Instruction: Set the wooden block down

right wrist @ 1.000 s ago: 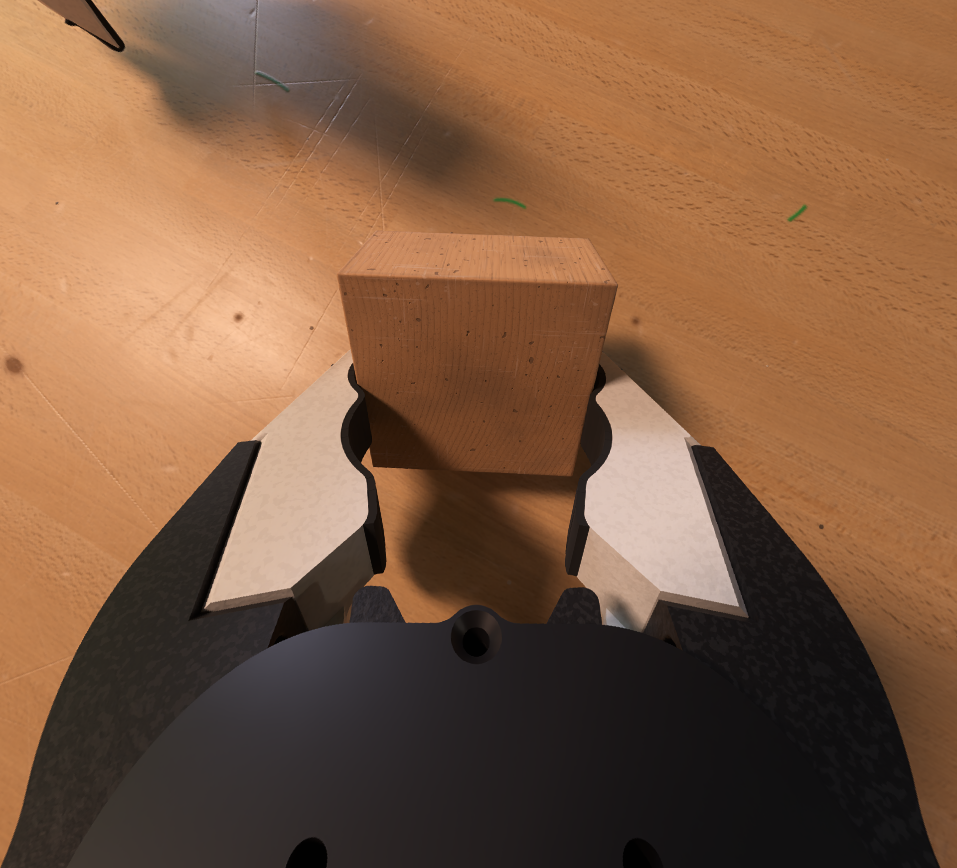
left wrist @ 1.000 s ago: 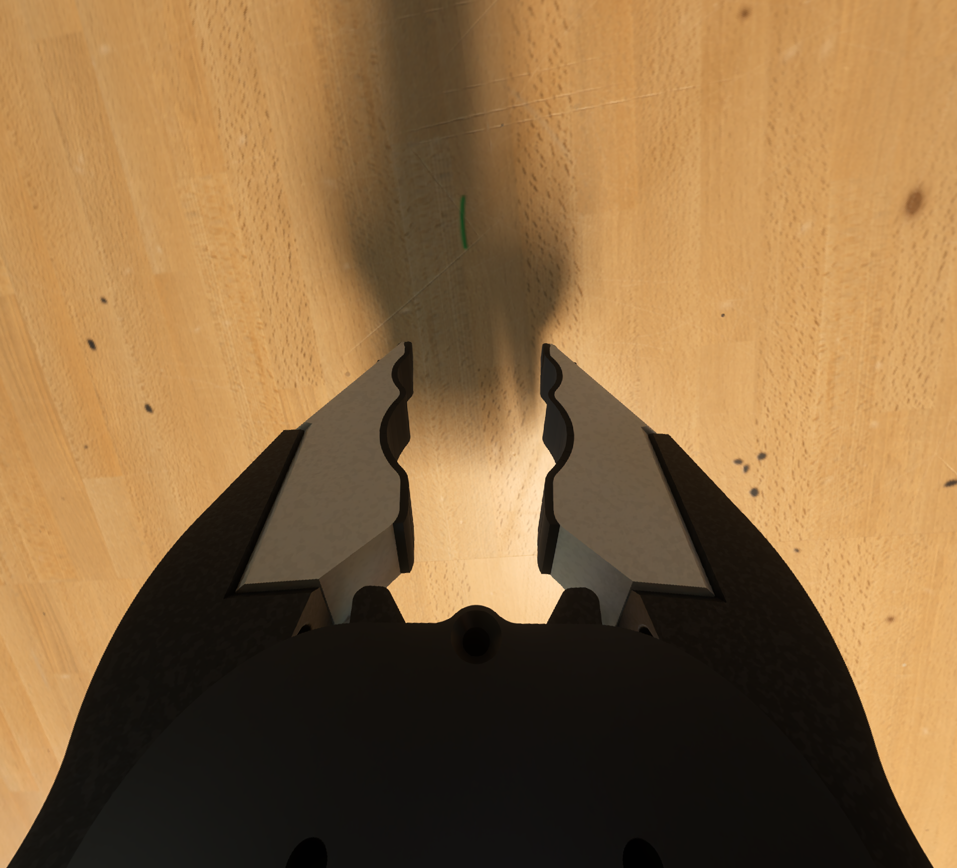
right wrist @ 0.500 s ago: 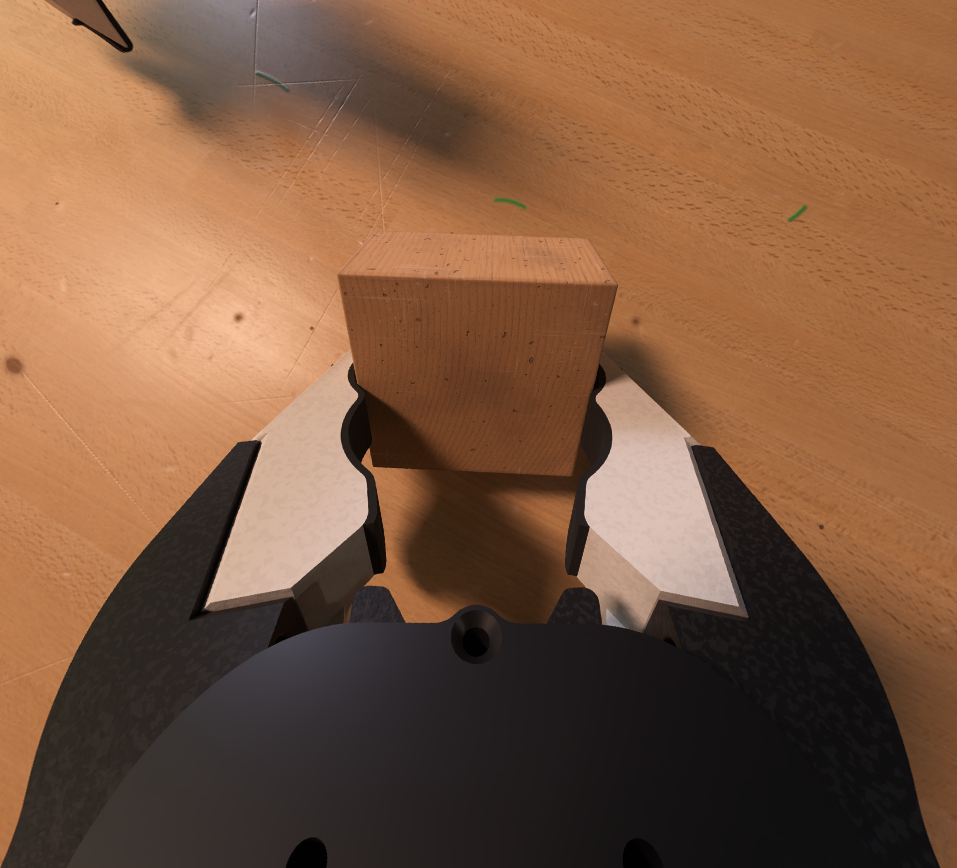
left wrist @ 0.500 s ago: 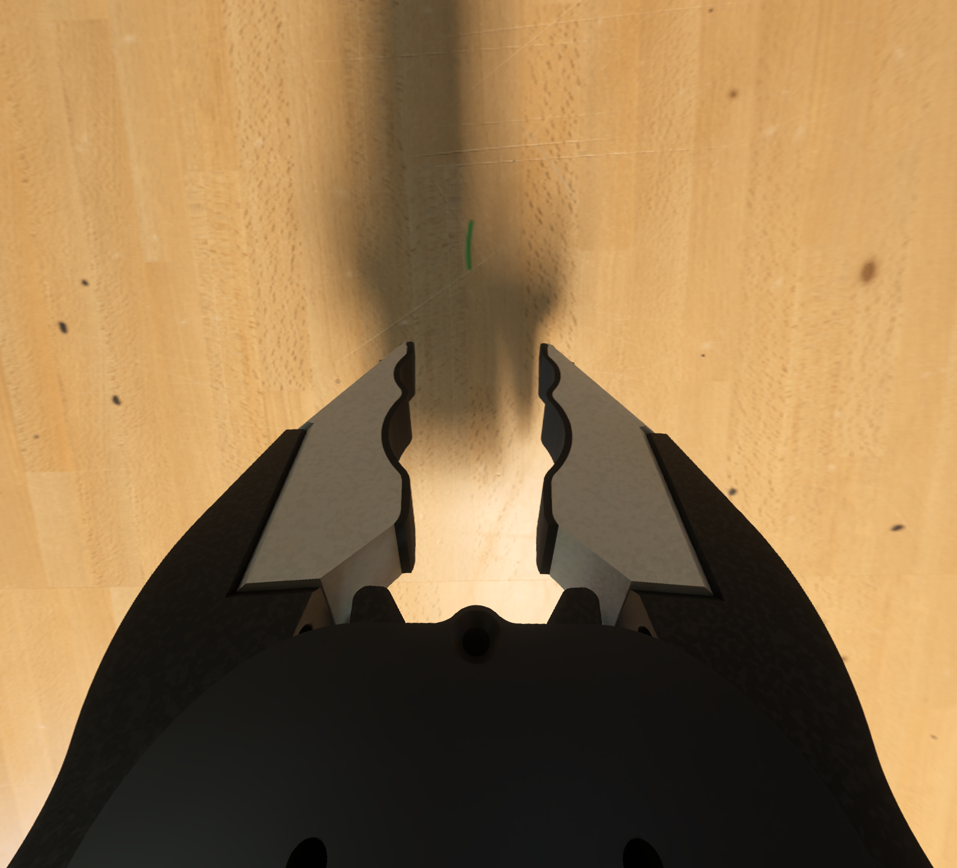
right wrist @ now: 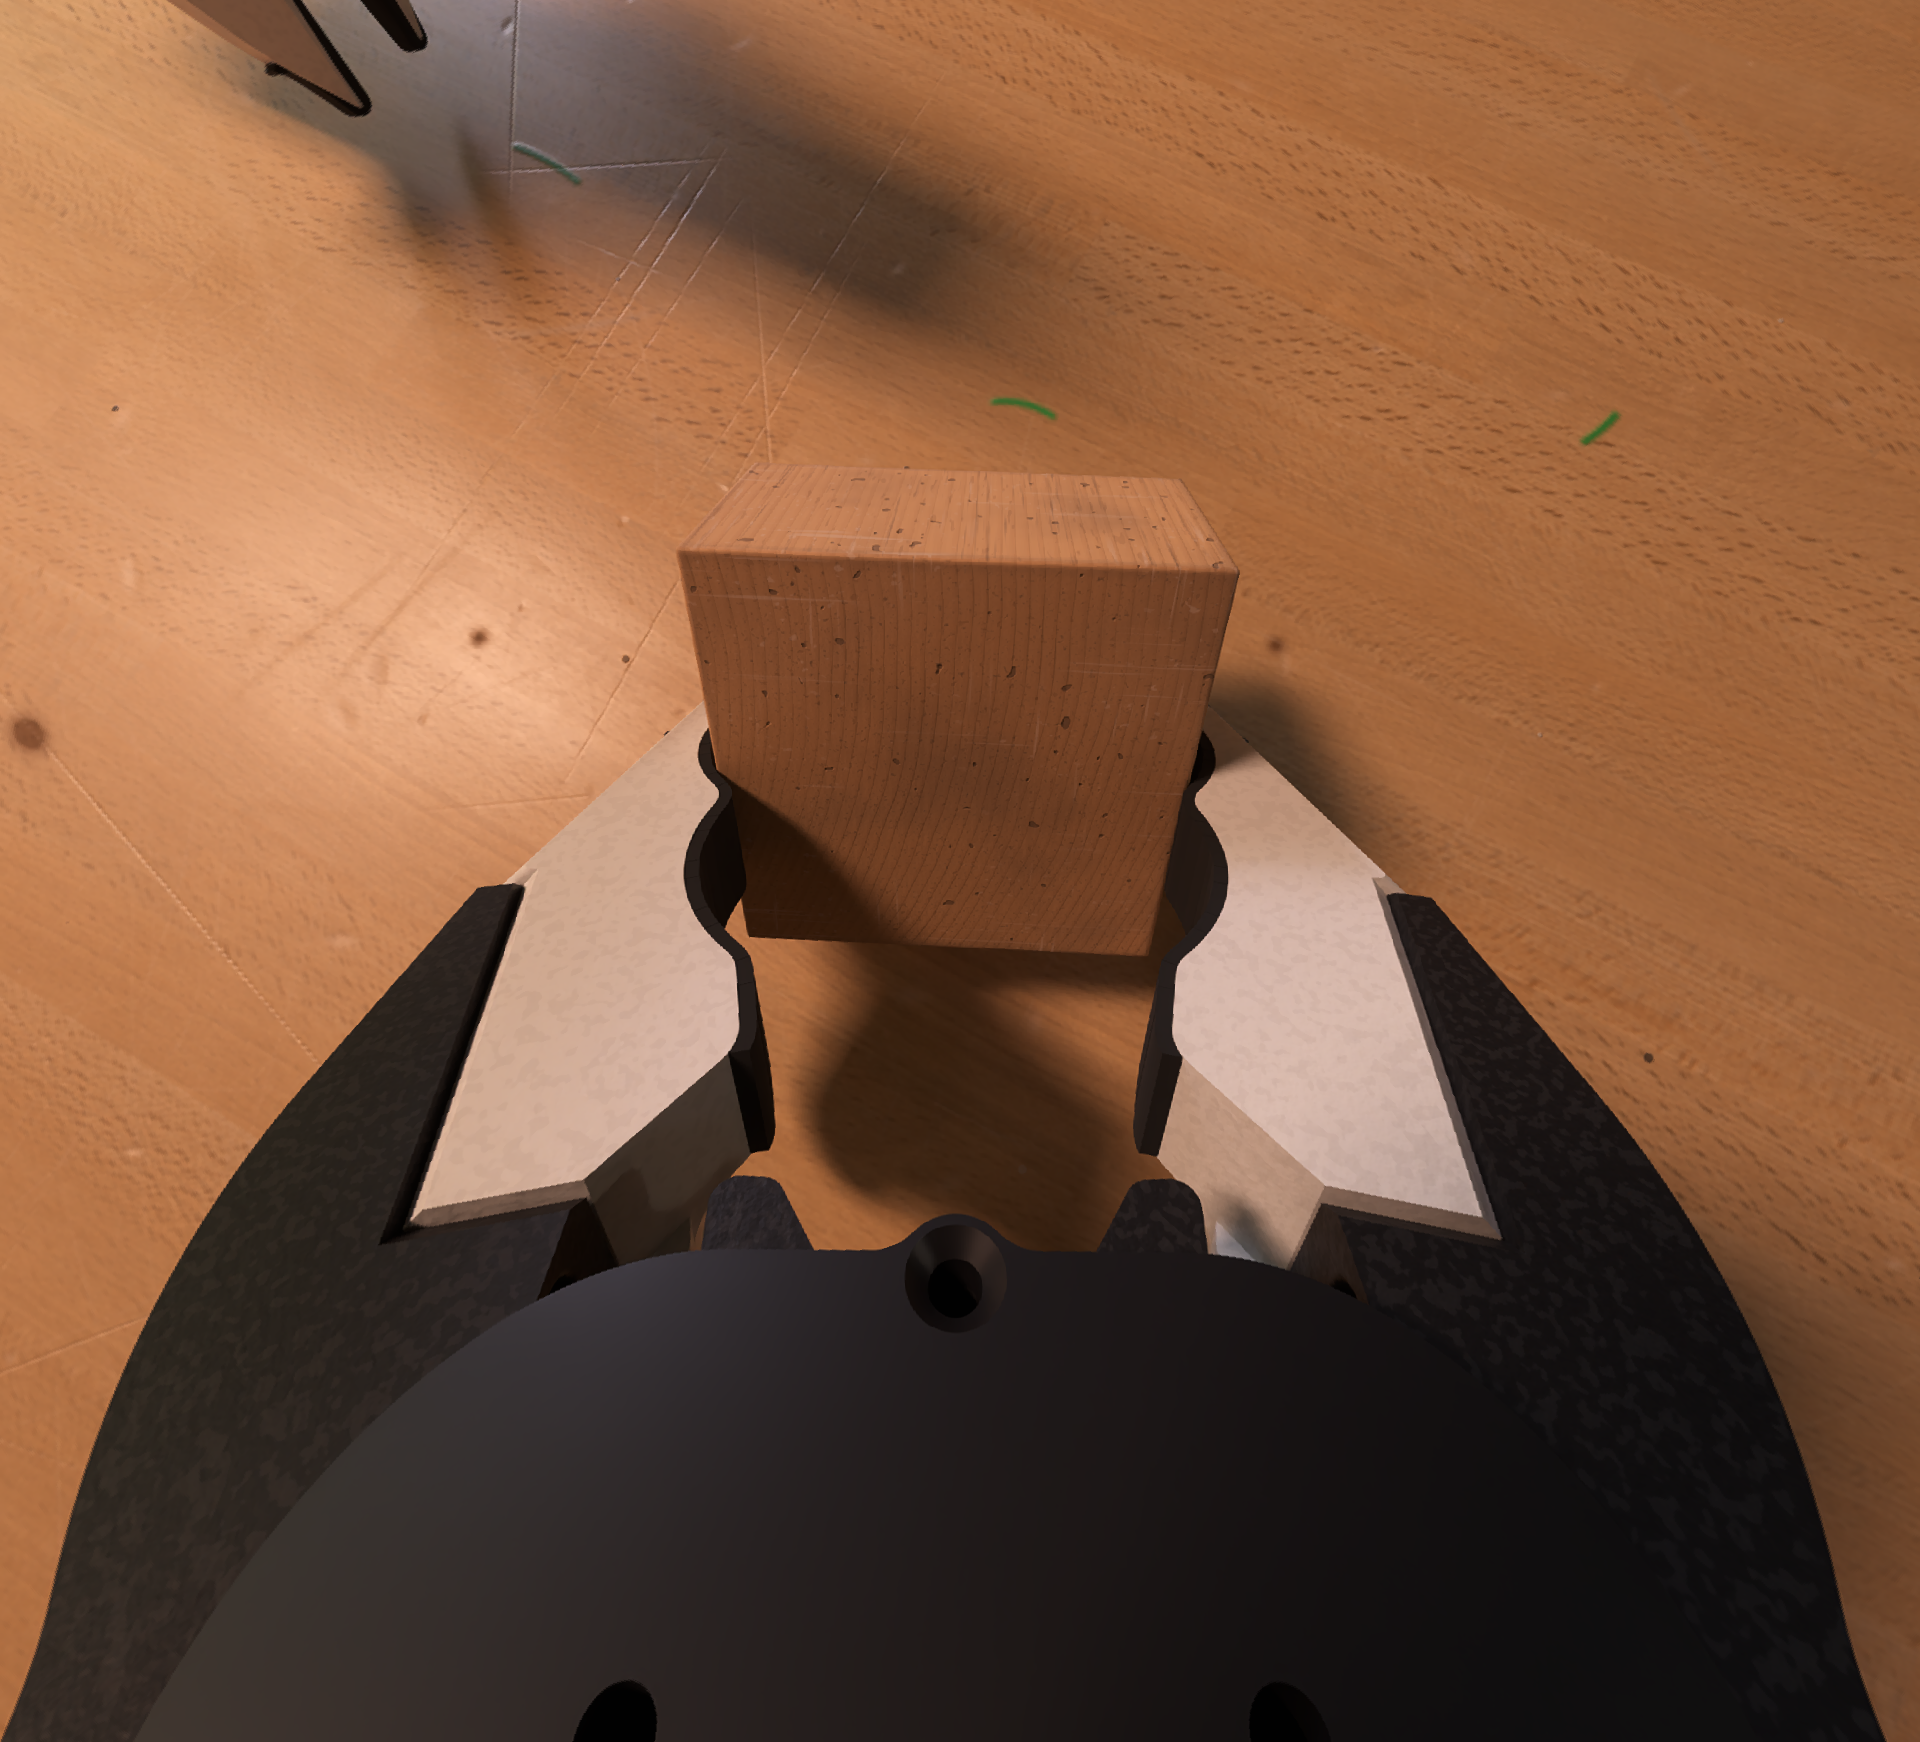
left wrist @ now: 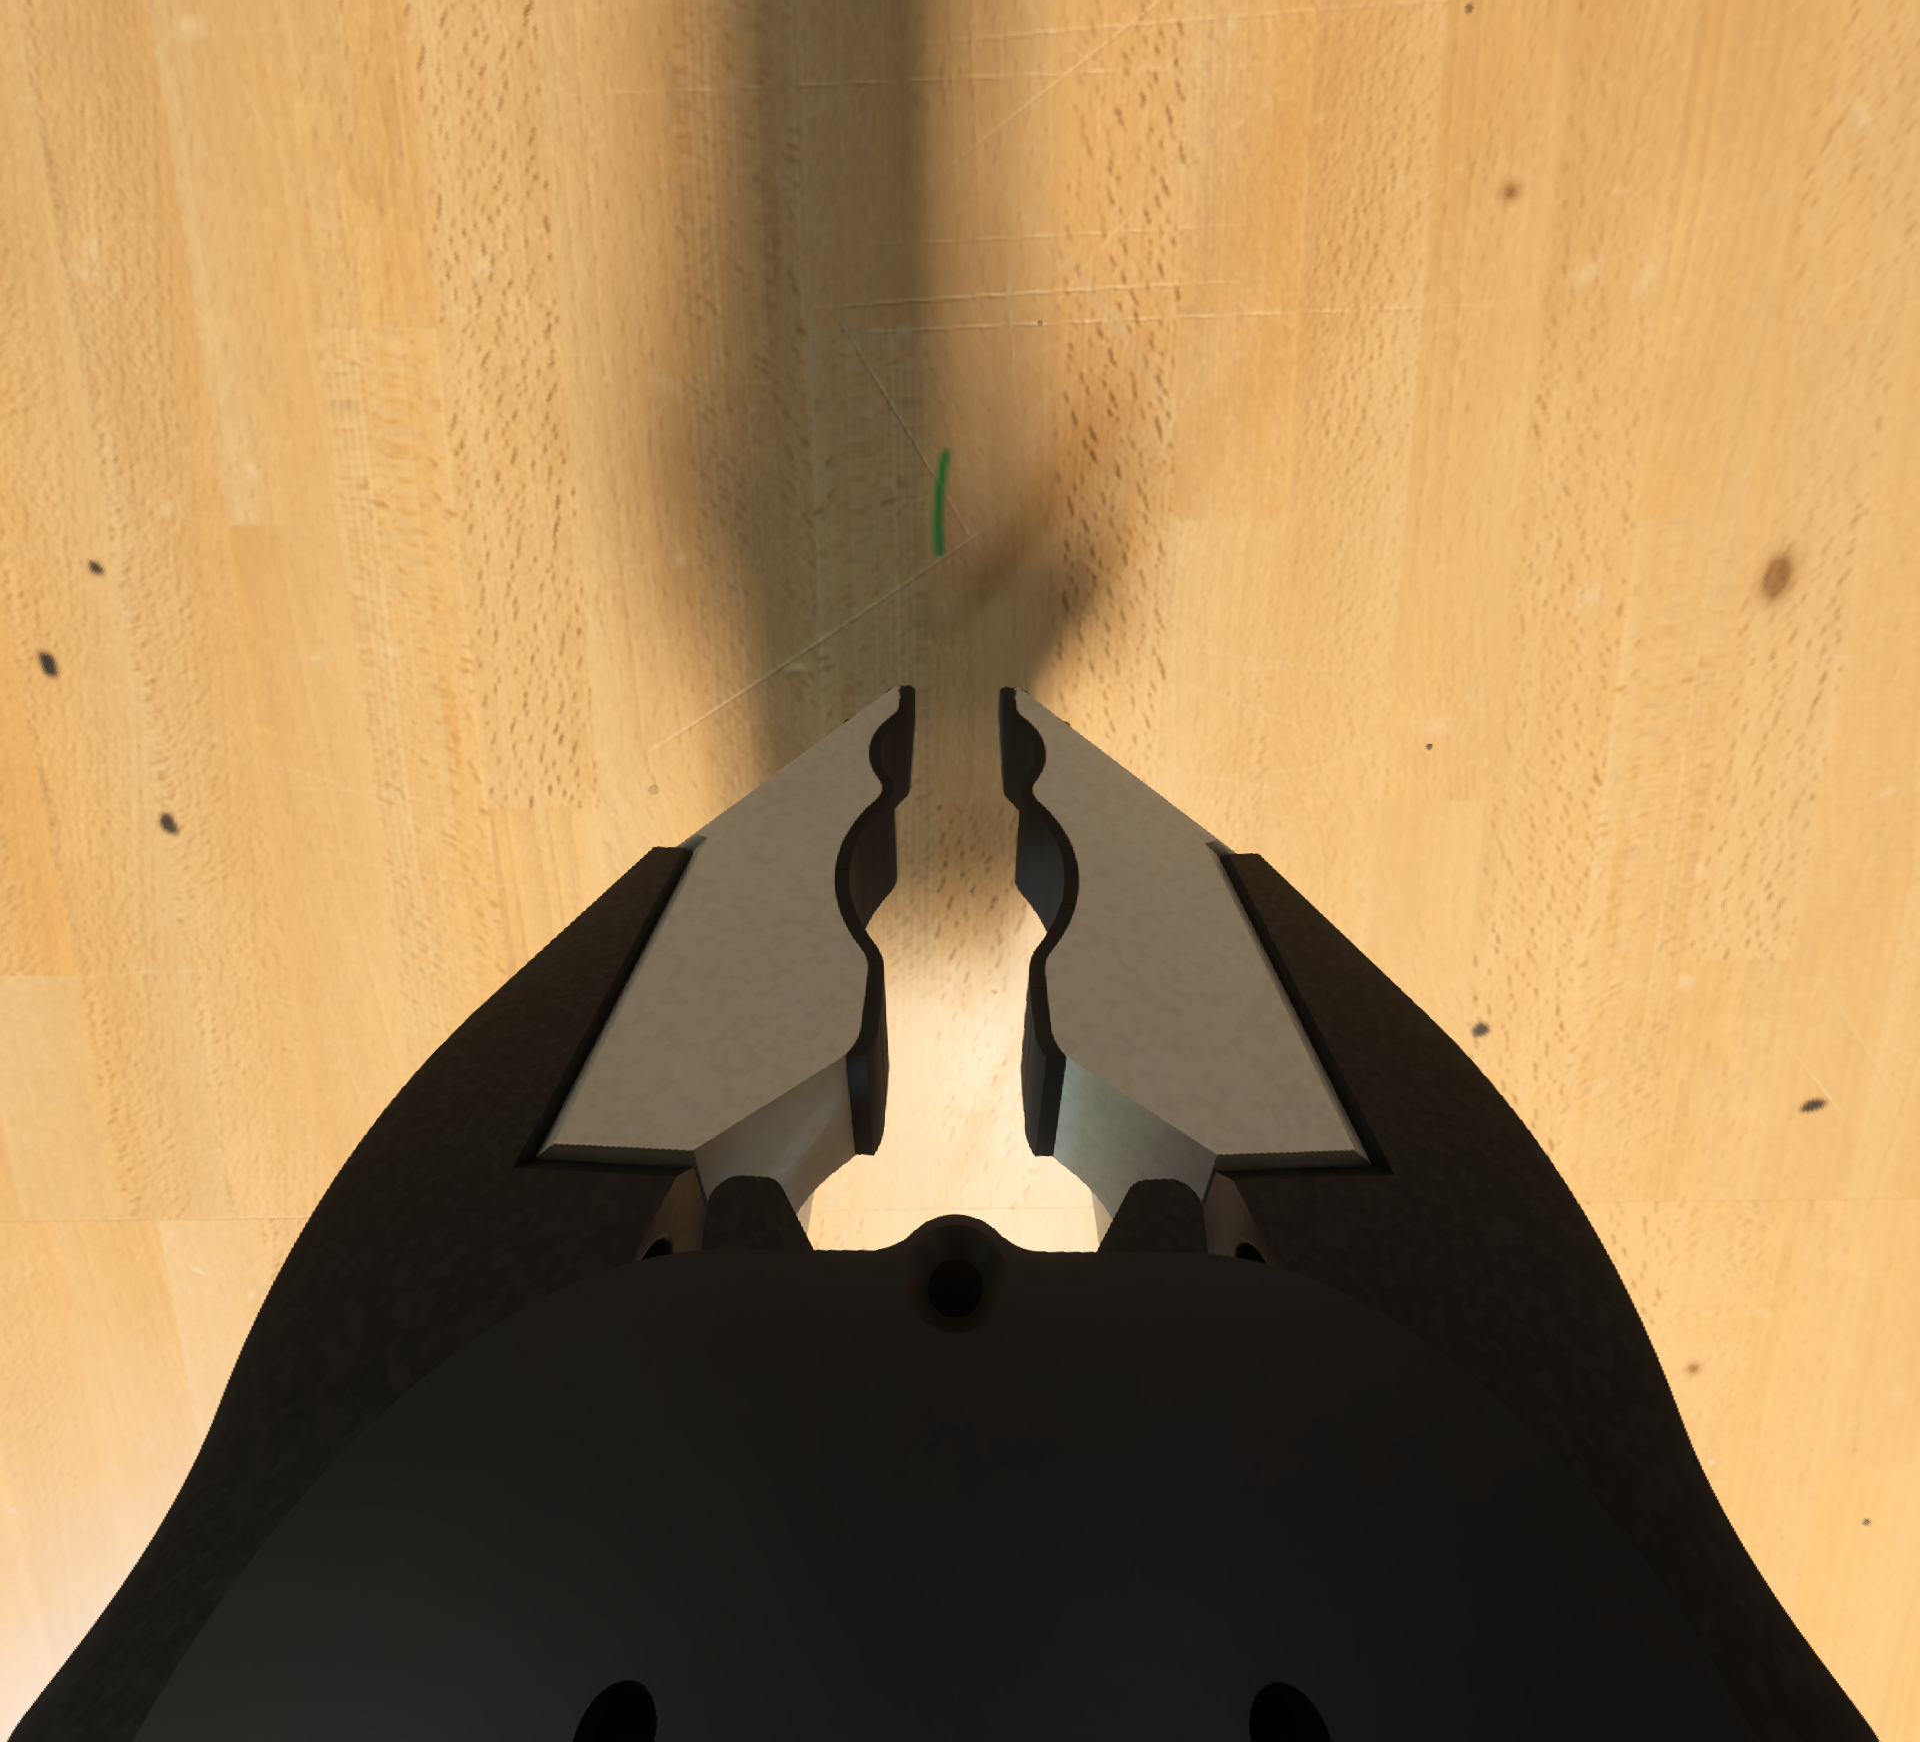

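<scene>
Right gripper [right wrist: 956, 757] is angled down at the counter [right wrist: 1455, 134], jaws clamped on either side of the one block [right wrist: 961, 736], which sits upright between the tips with its bottom edge at the counter, though I can't tell if it's touching. Bare counter all around it. Left gripper [left wrist: 956, 695] points straight down, jaws nearly closed, just a narrow gap, nothing in them. Three green flecks [right wrist: 1023, 409] beyond the block.

My two tools, black and pale.
Each tool [left wrist: 956, 695] [right wrist: 956, 747] has speckled black shells, wavy-edged pale fingers [right wrist: 613, 965], and one screw hole.
</scene>
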